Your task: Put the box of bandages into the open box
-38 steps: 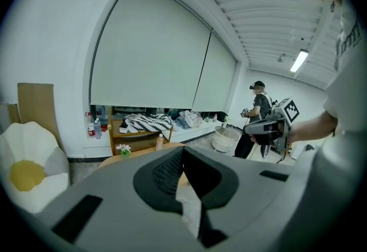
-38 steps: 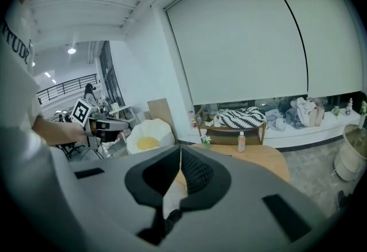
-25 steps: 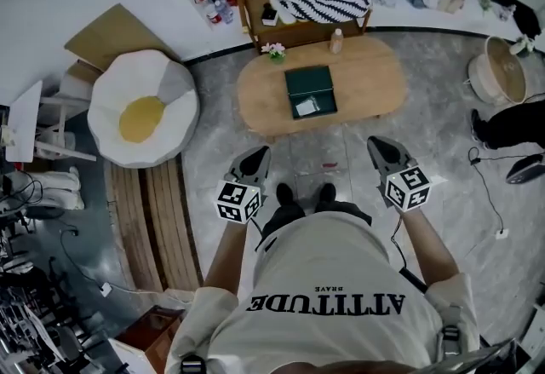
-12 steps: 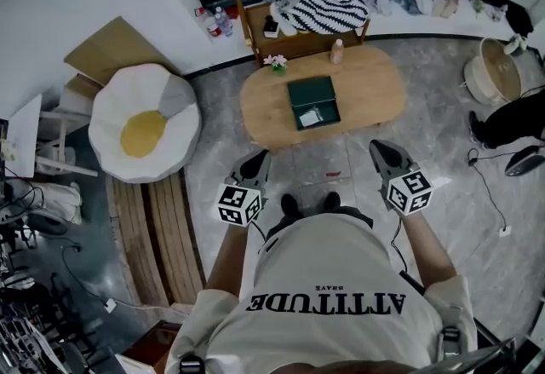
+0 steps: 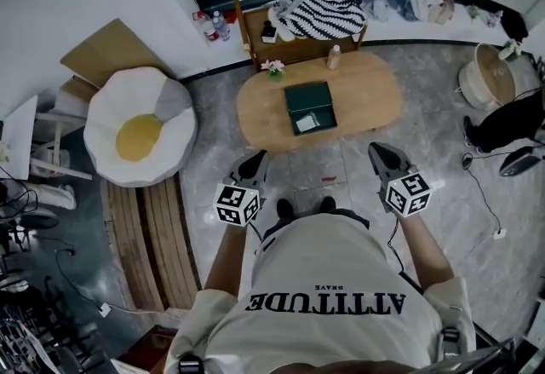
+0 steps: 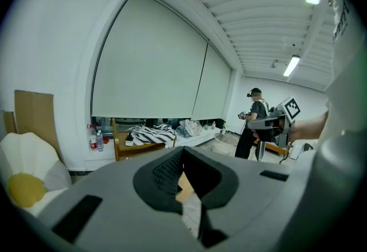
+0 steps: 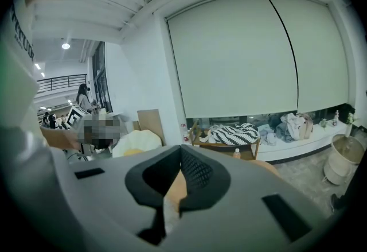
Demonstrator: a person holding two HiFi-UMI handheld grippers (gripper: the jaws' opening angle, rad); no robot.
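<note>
Bright, even light; strong fisheye edges.

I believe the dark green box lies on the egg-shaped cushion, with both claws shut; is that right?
No: the head view shows the dark green box on the oval wooden table, not the cushion. The left claw and right claw are shut.

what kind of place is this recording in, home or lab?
Likely a mock living room inside a lab: oval wooden coffee table, fried-egg floor cushion, striped throw on a bench, yet loose floor cables at the edges.
</note>
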